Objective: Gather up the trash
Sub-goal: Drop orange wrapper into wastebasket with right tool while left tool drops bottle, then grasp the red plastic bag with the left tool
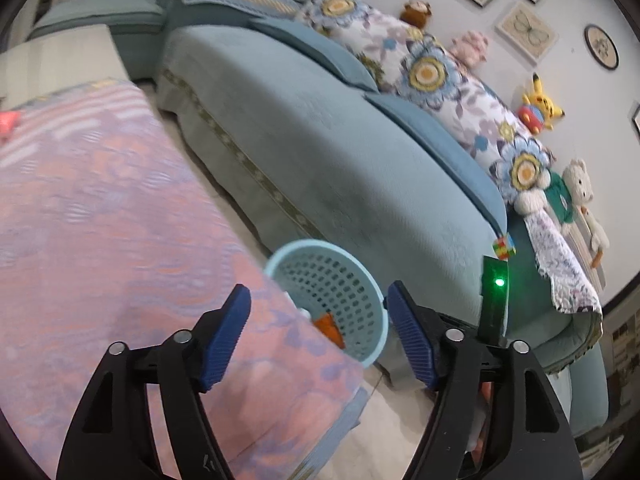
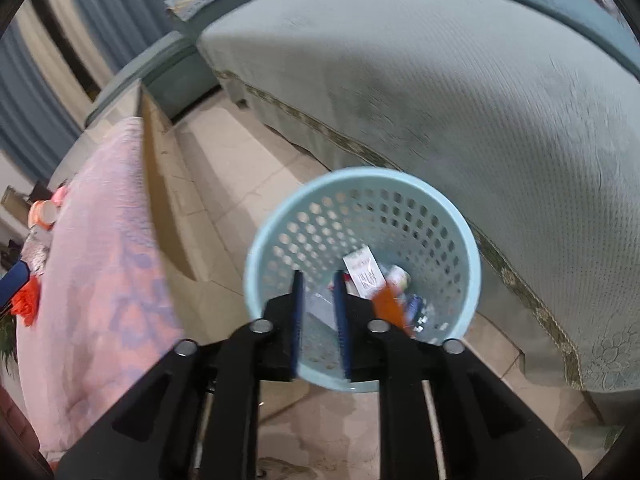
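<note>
Trash (image 2: 366,276) lies in the pale blue perforated plastic bin (image 2: 460,216) on the floor, directly below the right tongs (image 2: 320,304), nearly closed, seemingly empty; left tongs (image 1: 318,336) spread.

A long teal sofa (image 1: 328,168) filled the room, floral cushions (image 1: 432,76) along its back and plush toys (image 1: 540,100) above them. Framed pictures (image 1: 524,30) hung on the white wall behind the sofa. Pale floor tiles (image 2: 240,168) ran before it, and blue curtains (image 2: 108,4) hung beyond its far end.
</note>
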{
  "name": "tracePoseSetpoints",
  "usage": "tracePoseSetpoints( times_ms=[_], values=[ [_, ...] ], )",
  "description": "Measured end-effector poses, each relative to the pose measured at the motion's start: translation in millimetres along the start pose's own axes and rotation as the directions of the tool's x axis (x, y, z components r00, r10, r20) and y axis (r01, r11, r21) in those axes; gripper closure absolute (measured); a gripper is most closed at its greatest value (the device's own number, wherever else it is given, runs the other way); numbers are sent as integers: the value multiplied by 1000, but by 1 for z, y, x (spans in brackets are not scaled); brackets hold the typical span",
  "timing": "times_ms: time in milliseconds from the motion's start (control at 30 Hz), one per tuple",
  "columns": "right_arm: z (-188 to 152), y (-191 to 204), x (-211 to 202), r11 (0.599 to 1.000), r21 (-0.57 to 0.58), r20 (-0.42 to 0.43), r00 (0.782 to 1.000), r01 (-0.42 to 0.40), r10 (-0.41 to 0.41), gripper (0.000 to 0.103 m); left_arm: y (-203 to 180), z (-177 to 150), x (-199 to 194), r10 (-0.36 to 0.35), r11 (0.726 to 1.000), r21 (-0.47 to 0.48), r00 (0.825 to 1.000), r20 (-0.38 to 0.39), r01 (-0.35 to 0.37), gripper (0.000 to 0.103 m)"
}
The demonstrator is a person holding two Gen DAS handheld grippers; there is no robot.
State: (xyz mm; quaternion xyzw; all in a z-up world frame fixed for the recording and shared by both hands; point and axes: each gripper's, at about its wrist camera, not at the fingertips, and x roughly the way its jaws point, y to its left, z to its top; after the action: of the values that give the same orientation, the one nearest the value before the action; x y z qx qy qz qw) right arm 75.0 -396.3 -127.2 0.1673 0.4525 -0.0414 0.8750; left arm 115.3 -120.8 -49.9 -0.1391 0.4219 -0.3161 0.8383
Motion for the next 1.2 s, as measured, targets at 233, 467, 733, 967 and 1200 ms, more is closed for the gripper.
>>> tracePoseSetpoints(
  times_ms=[233,467,733,967,1200],
  values=[
    [5,96,-55,973,-194,136,979,-122,150,53,47,-9,-104,193,981,-74,962,192,-182,20],
    [1,223,-71,880,-413,140,938,-236,317,52,113,-25,-194,524,848,-263,798,297,-460,19],
    [-4,352,-38,759,-578,79,905,-300,418,52,197,-32,-212,653,735,-405,729,204,-545,19],
    [6,425,18,698,-625,7,892,-349,452,52,239,-27,-179,637,724,-437,761,127,-533,21],
    [4,472,70,653,-664,-77,901,-365,426,52,261,-39,-166,630,714,-463,770,99,-525,63]
  ],
)
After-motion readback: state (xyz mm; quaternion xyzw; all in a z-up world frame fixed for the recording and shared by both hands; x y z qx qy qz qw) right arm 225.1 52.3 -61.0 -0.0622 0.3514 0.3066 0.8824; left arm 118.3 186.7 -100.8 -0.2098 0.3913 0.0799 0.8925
